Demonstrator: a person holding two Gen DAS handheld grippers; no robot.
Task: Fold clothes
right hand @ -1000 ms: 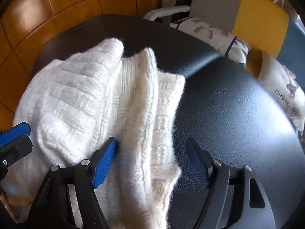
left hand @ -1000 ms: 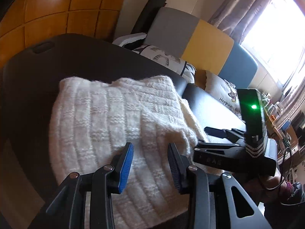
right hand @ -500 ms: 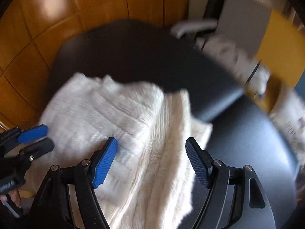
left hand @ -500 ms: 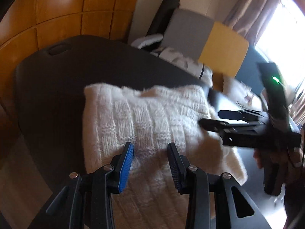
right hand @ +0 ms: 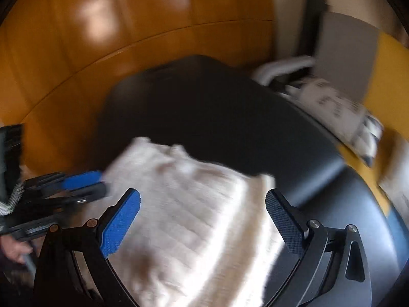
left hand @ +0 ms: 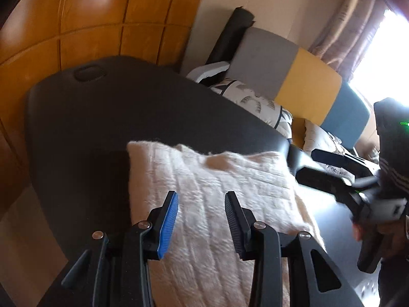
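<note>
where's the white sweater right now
The white sweater lies folded on the black padded table, ahead of both open grippers, with the sofa beyond.

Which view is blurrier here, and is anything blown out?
Right wrist view: heavy motion blur smears the white sweater and black table. Left wrist view: sharper, though the right gripper is streaked and the window is overexposed.

Hung blurred above a cream knitted sweater [right hand: 194,220] lying folded on the black worktop [right hand: 219,112]: right gripper [right hand: 202,220], fingers [right hand: 120,222] spread wide, nothing between them. Showed the left gripper [right hand: 84,184] just beside the sweater's left edge, orange wood panelling [right hand: 127,25] beyond.
</note>
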